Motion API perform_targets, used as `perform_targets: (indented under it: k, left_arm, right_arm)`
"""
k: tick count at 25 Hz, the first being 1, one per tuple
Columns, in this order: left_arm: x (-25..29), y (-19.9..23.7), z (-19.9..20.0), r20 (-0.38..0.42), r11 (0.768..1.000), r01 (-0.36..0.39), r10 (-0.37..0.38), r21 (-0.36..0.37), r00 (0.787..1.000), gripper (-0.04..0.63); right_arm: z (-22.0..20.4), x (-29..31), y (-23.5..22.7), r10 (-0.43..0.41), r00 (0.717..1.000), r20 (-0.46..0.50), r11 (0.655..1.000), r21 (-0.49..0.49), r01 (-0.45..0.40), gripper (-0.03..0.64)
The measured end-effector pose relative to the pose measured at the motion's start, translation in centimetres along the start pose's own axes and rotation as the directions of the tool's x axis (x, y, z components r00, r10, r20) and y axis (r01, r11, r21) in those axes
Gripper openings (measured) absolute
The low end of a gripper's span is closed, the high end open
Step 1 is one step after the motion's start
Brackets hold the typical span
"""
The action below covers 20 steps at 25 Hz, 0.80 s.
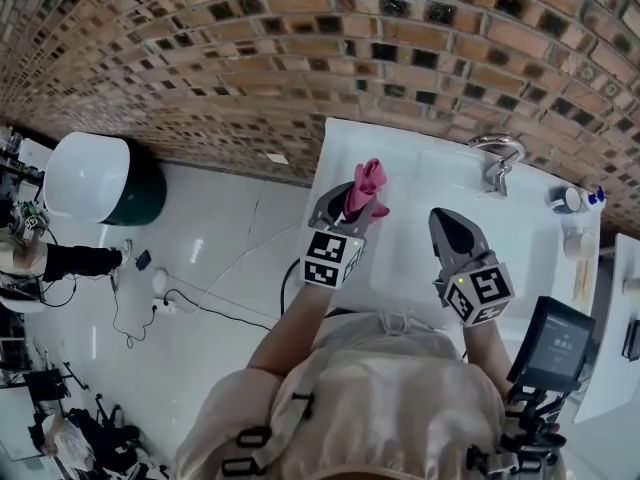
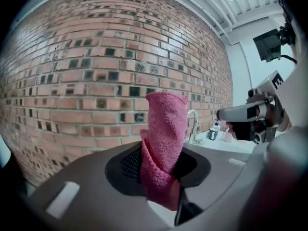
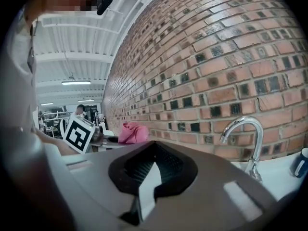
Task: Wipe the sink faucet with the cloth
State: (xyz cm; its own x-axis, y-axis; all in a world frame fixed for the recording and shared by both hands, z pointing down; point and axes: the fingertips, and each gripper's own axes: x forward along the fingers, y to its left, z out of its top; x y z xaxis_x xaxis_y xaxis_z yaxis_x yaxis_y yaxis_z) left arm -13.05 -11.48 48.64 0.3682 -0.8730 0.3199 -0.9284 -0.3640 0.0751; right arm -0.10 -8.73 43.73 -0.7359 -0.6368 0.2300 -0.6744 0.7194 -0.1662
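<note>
- Left gripper (image 1: pixel 351 208): jaws pinch a pink cloth (image 2: pixel 163 138) that stands upright between them.
- Right gripper (image 3: pixel 153 148): jaws together, nothing between; chrome faucet (image 3: pixel 253 170) ahead-right.

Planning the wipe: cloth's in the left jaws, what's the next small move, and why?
Likely swing the left gripper toward the faucet, rightward in the head view: its jaws are shut on the pink cloth, which is not yet touching the faucet.

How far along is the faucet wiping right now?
Done: the pink terry cloth is clamped in the left gripper. In hand: it is held above the white sink, apart from the curved chrome faucet. Left: all the wiping; the right gripper is empty.
</note>
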Motion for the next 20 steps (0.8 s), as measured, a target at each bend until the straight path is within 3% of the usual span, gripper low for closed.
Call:
perform_targets:
  k: [9,14,20]
  left_arm:
    - [0.5,3.0,-9.6,-0.149,1.0,0.017,-0.019,-0.018,0.989,0.124]
    - [1.0,4.2,-15.9,-0.272,0.998,0.016,-0.031,-0.058,0.962,0.124]
    - [1.2,4.5,-20.2,-0.349,0.996,0.013,-0.042,-0.086,0.936,0.126]
  right_arm:
    - [-1.4,0.7,2.4,-0.049,0.998,-0.04,0.999,-0.01,0.049,-0.011]
    - [-2.0,0.8,2.5,-0.085,0.995,-0.058,0.996,-0.009,0.085,-0.011]
    - [-2.3,1.1,3.2,-0.08,0.994,-0.075,0.997,-0.02,0.078,-0.011]
